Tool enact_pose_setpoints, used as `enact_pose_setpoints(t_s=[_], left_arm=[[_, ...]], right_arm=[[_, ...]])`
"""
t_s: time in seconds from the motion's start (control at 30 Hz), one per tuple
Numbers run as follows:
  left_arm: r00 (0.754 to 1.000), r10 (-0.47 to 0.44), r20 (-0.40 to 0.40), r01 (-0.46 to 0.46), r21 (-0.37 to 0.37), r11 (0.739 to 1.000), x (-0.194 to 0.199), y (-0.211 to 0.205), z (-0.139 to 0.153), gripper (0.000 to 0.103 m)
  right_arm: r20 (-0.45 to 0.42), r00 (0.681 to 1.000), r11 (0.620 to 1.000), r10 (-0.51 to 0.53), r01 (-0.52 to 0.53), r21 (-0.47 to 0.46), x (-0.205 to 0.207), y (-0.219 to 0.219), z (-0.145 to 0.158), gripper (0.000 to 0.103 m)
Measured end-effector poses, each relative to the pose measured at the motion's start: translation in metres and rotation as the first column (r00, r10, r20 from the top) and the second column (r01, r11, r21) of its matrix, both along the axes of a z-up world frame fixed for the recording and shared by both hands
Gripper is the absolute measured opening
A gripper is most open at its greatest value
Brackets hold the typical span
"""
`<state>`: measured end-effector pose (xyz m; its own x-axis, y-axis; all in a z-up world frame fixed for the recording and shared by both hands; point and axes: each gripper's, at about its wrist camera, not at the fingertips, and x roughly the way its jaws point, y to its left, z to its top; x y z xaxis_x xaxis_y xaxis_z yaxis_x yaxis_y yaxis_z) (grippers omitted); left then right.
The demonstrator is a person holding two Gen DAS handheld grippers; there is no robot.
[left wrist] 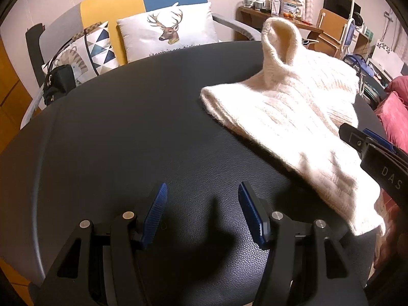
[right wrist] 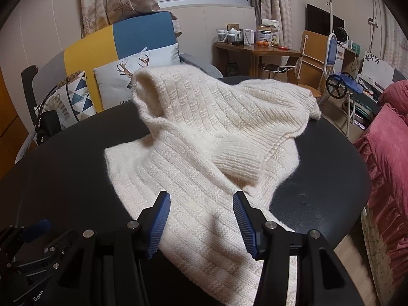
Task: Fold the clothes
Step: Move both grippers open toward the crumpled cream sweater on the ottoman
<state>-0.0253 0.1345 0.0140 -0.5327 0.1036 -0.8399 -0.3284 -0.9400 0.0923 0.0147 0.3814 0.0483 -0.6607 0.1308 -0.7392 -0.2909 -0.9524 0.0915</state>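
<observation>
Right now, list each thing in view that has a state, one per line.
Cream sweater: lying rumpled on the table, not folded flat, one knit opening standing up.
Left tongs: open, empty, over bare table beside the sweater.
Right tongs: open, nothing gripped, sweater below them.
Black table: holding the sweater.
Deer pillow: propped upright on the sofa behind.

Ribbed cream knit sweater (right wrist: 204, 132), fuzzy
</observation>
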Motion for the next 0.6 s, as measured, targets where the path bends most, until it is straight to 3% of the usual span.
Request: enact_pose_setpoints(t_s=[0.43,0.6], left_arm=[[0.999,-0.001,-0.042,0.001,0.006,1.000,-0.011,0.002,0.013,0.061],[0.999,-0.029,-0.041,0.030,0.032,0.999,-0.015,0.005,0.018,0.061]], right_arm=[[-0.024,1.000,1.000,-0.016,0.016,0.018,0.000,0.001,0.008,0.053],[0.024,1.000,1.000,-0.014,0.014,0.013,-0.012,0.009,-0.002,0.053]])
